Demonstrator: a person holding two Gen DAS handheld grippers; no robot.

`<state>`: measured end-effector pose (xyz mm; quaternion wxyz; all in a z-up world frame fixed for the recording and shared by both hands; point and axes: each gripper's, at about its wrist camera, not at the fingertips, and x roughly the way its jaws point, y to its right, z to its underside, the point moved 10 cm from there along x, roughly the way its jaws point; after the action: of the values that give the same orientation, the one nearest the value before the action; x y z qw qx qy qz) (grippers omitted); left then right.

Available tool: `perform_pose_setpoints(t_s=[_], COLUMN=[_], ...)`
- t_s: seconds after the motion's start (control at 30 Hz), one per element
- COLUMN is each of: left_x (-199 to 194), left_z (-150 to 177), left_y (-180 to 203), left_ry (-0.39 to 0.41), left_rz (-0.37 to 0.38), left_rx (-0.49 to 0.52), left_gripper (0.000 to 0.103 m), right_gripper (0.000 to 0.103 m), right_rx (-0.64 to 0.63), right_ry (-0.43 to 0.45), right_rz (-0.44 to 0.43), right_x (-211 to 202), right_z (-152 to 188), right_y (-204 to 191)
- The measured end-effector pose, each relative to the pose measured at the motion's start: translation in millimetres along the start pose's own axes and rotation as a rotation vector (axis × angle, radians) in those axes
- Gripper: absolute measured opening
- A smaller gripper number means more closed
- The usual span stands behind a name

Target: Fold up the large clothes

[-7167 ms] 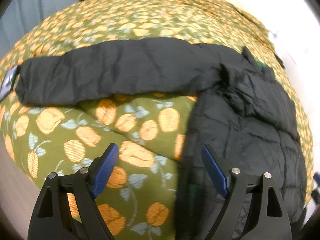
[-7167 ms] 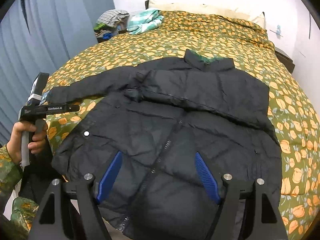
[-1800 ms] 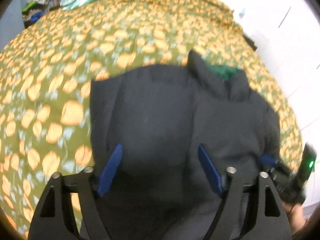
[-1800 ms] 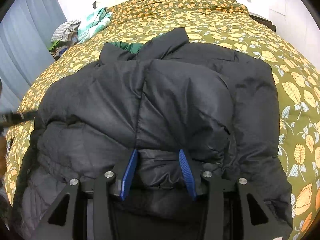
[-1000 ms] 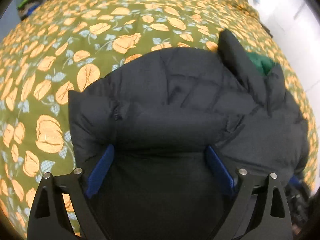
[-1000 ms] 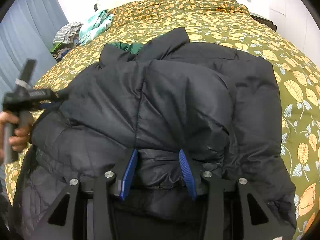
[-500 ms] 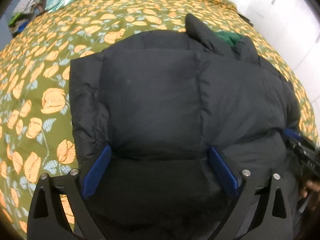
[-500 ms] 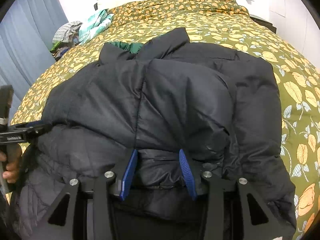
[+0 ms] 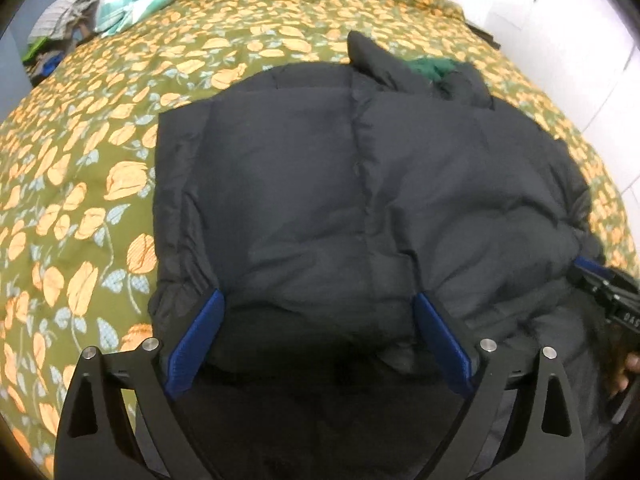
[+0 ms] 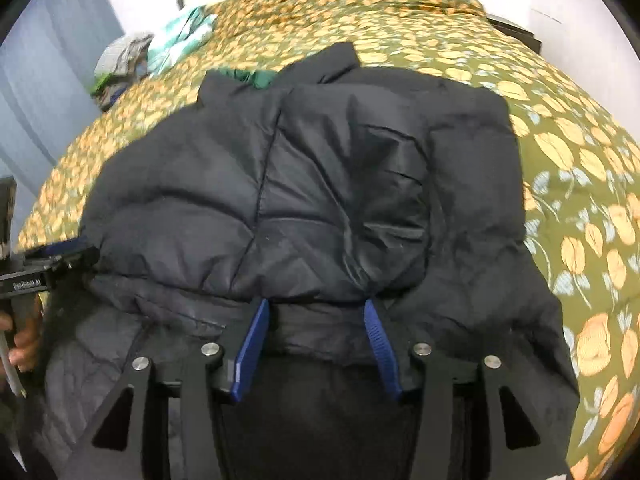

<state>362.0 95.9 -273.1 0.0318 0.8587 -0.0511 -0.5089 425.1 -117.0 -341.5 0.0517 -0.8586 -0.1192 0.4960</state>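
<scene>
Right hand-held gripper [image 10: 316, 308] has just been opening over black jacket [image 10: 304, 184].

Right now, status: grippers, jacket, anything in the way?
Left gripper open over black jacket. Right gripper jaws just been opening, jacket fold between them, grip unclear. Jacket folded narrow on bedspread. Clothes pile far off.

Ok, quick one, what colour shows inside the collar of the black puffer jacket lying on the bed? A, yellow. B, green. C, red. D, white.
B: a patch of green lining shows at the open collar of the black puffer jacket, at its far end on the olive bedspread with orange flowers; the left wrist view shows the same green.
</scene>
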Motion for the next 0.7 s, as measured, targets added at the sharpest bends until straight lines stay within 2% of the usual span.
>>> perform_pose_setpoints(t_s=[0.17, 0.5, 0.6, 0.7], left_x=[-32, -64, -45, -26], left_z=[23, 96, 115, 123], left_y=[14, 44, 49, 49], left_ry=[0.030, 0.006, -0.050, -0.067], left_rz=[0.031, 0.079, 0.070, 0.041], left_rx=[0.034, 0.083, 0.103, 0.129], left_gripper=[0.096, 0.096, 0.096, 0.099], right_gripper=[0.051, 0.052, 0.059, 0.059], right_rx=[0.013, 0.026, 0.006, 0.000], right_ry=[0.028, 0.062, 0.032, -0.063], right_rz=[-0.006, -0.011, 0.016, 0.039], right_x=[-25, -79, -78, -53], right_z=[10, 52, 71, 100], right_y=[0, 5, 7, 13])
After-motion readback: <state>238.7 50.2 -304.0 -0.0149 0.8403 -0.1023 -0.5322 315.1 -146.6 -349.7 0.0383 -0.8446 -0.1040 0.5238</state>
